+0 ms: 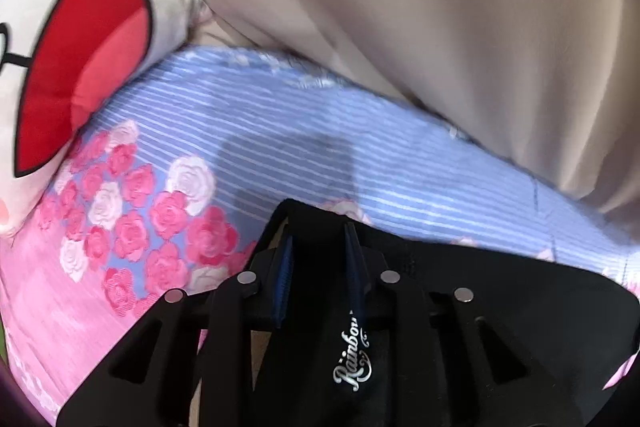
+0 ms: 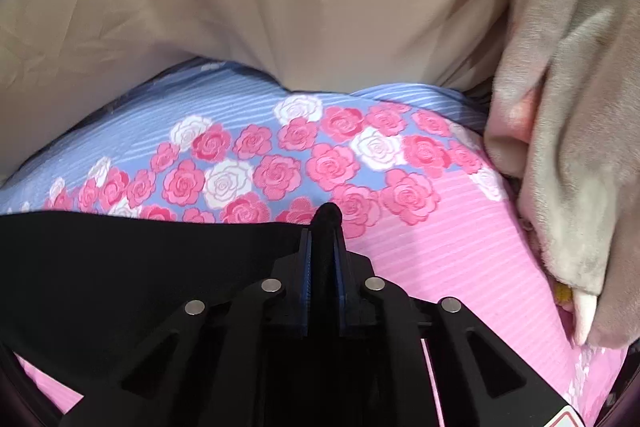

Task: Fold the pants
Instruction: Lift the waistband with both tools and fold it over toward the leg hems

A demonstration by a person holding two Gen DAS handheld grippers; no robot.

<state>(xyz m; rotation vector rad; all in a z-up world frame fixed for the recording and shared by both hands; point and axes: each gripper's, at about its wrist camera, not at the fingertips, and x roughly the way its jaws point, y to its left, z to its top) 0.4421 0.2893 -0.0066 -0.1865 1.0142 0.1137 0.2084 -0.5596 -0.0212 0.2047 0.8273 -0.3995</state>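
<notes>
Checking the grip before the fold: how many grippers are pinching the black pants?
2: the left gripper clamps the black pants at a corner; the right gripper clamps another edge above the floral sheet.

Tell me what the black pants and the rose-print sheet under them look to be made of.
Black pants: smooth, matte, thin knit, likely a stretchy synthetic; they drape taut with no visible weave and carry a pale script logo. Rose-print sheet: woven fabric, probably cotton or a blend, with fine raised stripes and a dull finish. Both tools pinch the pants.
</notes>
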